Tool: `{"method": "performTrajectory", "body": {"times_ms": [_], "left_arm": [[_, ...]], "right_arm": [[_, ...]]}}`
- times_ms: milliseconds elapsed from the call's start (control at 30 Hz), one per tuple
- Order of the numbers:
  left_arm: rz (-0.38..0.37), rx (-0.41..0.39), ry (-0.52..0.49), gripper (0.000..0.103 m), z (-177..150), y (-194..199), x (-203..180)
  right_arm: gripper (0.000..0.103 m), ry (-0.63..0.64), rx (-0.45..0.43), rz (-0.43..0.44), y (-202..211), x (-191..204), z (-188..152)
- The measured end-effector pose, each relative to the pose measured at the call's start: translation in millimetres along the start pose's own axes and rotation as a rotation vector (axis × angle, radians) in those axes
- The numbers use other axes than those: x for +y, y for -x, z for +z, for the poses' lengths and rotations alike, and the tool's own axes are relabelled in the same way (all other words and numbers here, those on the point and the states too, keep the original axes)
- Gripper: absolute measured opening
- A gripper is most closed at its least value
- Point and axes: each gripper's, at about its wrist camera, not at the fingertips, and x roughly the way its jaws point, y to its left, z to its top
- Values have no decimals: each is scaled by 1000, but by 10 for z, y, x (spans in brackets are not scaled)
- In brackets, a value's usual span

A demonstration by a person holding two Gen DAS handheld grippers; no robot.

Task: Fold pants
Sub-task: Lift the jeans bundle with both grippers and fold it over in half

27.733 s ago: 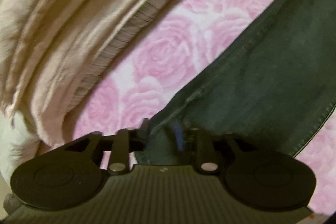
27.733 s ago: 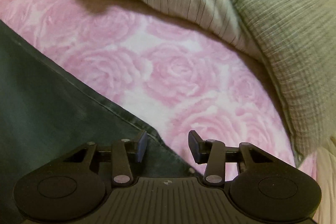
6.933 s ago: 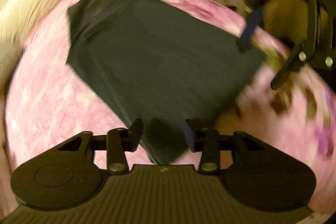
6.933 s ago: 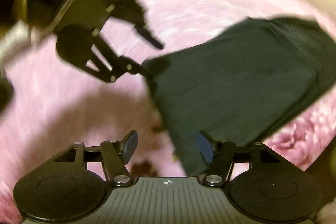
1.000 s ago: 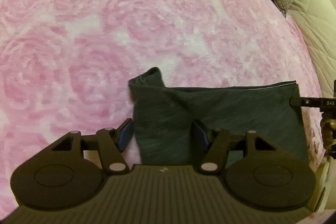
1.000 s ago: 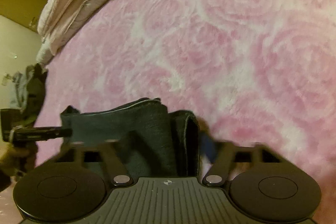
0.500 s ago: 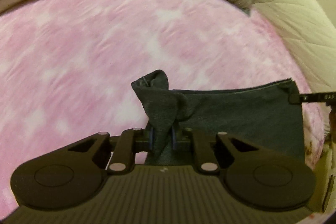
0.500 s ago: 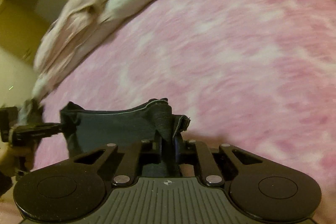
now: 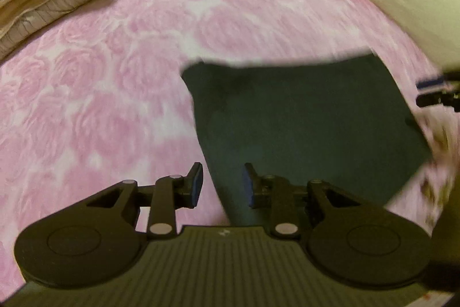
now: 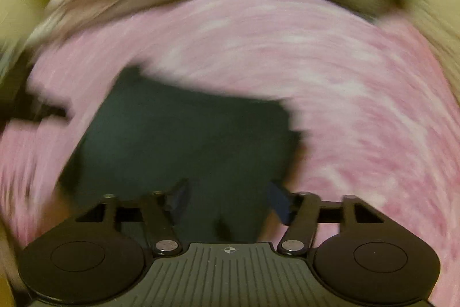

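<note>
Left wrist view: left hand-held gripper (image 9: 222, 186), pinching a pants corner half a second ago, now released, folded pants (image 9: 302, 117) flat on pink bed (image 9: 100, 82) ahead; right wrist view, blurred: right hand-held gripper (image 10: 228, 199) likewise released above pants (image 10: 187, 140).

Both views are lit dimly and warmly, with a yellowish cast and no glare. The right wrist view is heavily smeared by motion: the pink rose blanket (image 10: 330, 71) is streaked and the folded pants (image 10: 184, 134) have soft edges. The left wrist view is sharper at centre, with blur at the right edge. Fisheye bending and dark corners are seen in both.
</note>
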Motion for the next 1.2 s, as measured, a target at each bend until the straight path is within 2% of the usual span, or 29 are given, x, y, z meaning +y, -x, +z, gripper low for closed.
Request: {"method": "performTrajectory", "body": {"times_ms": [100,167,267,367,433,500,567,633,733,800,833,900,933,967,1033,1100,1167,1200], "left_arm": [[-8,-10,-105,34,-392,124,-353],[15,-19,-264,47,-630,124,-672],[47,-33,-490,57,-885,46,-1042],[56,-51,-606,63,-1040,-103,-1207],[99,-69,-702,64,-1141,-209,-1302],[139,-76,-777,65,-1221,-309,-1354],[172,-91,-839,71,-1295,-385,-1385],[196,-110,-899,75,-1320,-416,-1417],[244,-128,-1033,76,-1369,-424,-1502],[307,-130,-1104,71,-1377,-456,-1508],[335,-122,-1115,62,-1357,-478,-1488],[328,-109,-1099,52,-1273,-480,-1412],[327,-105,-1097,37,-1251,-473,-1383],[313,-98,-1101,28,-1229,-459,-1369],[273,-85,-1080,22,-1164,-415,-1327],[211,-74,-1018,18,-1053,-308,-1271],[139,-69,-906,17,-852,-188,-1148],[103,-66,-836,17,-742,-132,-1070]], "right_arm": [[69,314,51,16,-94,520,-270],[69,521,75,-23,-217,771,-497],[69,731,86,-97,-390,963,-757],[69,888,115,-196,-604,1060,-946],[68,923,89,-239,-695,1068,-995],[60,916,84,-247,-743,1056,-967],[34,873,107,-250,-727,1048,-868],[24,809,118,-237,-635,1051,-709],[19,714,108,-226,-438,1060,-479],[19,661,97,-218,-311,1049,-328],[19,654,92,-221,-266,1049,-279],[19,641,94,-216,-214,1077,-265],[19,634,99,-211,-217,1072,-256],[19,639,100,-212,-227,1073,-272],[21,647,102,-219,-236,1052,-334],[31,652,123,-244,-305,1048,-412],[64,666,120,-288,-271,1050,-599],[69,673,101,-298,-244,1067,-665]]}}
